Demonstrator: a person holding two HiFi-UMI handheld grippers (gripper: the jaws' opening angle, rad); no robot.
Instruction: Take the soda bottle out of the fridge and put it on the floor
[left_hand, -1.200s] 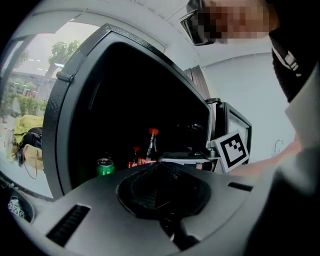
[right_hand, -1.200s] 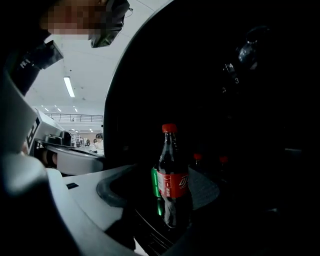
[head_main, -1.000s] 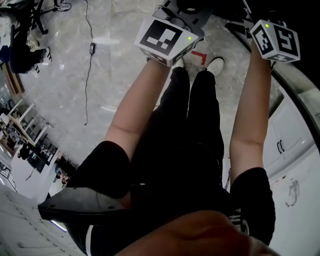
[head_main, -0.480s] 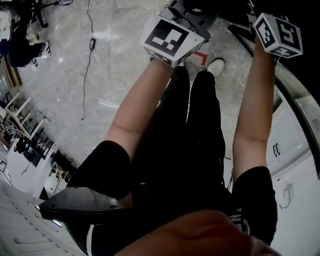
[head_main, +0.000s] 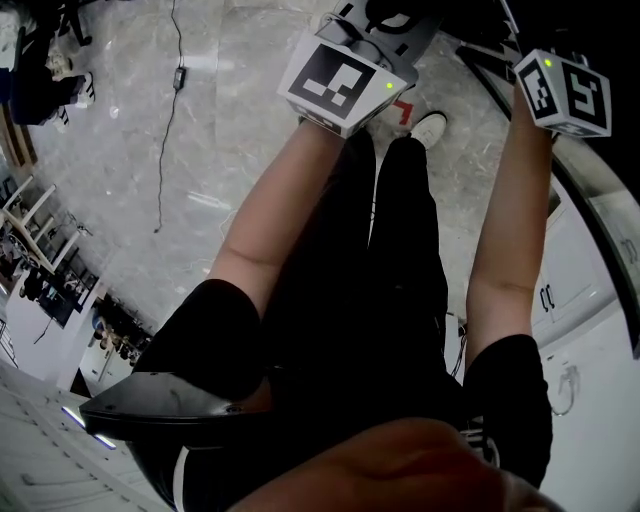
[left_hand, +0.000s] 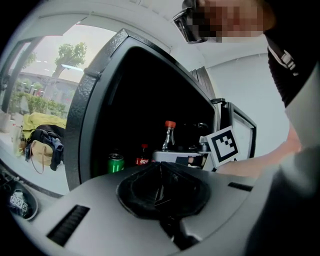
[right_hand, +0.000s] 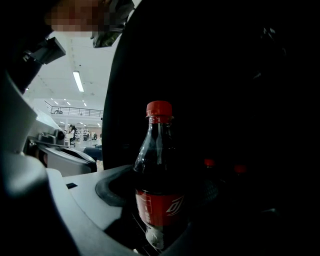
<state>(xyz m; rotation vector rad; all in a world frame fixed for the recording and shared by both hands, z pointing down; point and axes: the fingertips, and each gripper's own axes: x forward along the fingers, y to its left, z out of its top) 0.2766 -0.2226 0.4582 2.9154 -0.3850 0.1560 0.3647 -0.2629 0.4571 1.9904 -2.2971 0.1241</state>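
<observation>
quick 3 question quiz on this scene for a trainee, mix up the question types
1. True or false: the left gripper has its jaws together with nothing between them.
2. What stands between the jaws of the right gripper?
A. a white mug
B. a dark plastic soda bottle with a red cap and red label
C. nothing
3. Fill in: in the left gripper view, the green metal can stands inside the open ___.

Key: 1 true; 2 B; 3 the grey-framed fridge.
</observation>
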